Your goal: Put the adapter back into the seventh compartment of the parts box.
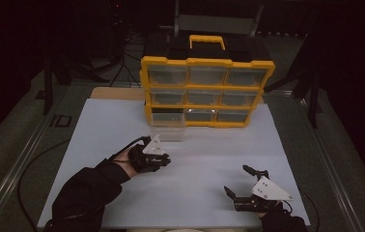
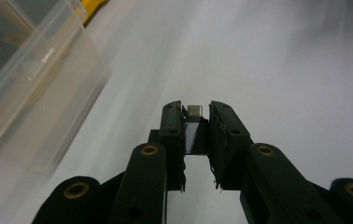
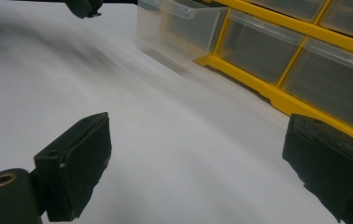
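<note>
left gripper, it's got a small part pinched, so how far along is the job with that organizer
Done: the bottom-left clear drawer of the yellow organizer is pulled out over the white board. In hand: the left gripper is shut on a small dark part with a metal end, held above the board beside the drawer. Left: whether it goes into the drawer or came out of it cannot be told; the drawer stands open. The right gripper waits open, nothing between its jaws.

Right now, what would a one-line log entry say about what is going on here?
left gripper: shut on small black part | right gripper: open, nothing between jaws | clear drawer: pulled out of yellow organizer
</note>
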Tool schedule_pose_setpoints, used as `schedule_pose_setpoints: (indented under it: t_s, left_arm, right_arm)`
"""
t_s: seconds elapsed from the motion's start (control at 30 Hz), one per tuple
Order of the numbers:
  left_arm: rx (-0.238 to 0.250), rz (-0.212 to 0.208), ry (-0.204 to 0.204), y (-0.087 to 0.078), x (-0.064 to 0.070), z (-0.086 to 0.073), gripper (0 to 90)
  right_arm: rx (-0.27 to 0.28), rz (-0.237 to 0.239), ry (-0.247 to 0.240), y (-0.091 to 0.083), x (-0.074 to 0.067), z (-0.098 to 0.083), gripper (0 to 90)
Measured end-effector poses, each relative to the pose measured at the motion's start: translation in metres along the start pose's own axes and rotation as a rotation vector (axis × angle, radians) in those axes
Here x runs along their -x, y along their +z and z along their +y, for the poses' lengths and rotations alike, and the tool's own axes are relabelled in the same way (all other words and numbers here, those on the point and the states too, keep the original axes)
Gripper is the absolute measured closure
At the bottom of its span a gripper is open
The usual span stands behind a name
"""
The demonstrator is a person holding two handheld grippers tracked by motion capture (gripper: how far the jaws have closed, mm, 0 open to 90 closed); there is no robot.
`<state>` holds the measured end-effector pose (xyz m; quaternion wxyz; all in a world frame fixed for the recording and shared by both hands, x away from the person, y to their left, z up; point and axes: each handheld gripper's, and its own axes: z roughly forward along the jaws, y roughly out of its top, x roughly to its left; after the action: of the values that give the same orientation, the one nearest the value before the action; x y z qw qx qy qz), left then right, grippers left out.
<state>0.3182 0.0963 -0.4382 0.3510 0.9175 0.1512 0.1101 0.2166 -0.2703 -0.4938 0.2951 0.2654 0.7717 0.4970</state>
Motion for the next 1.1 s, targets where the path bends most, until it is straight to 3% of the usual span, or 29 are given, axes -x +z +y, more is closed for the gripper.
schedule_pose_setpoints:
  t_s: [1.1]
  left_arm:
    - [0.092,0.055,-0.045,-0.021,-0.028,0.021,77.0]
  right_arm:
    - [0.001,-0.002,0.0,0.0,0.0,0.0,8.0]
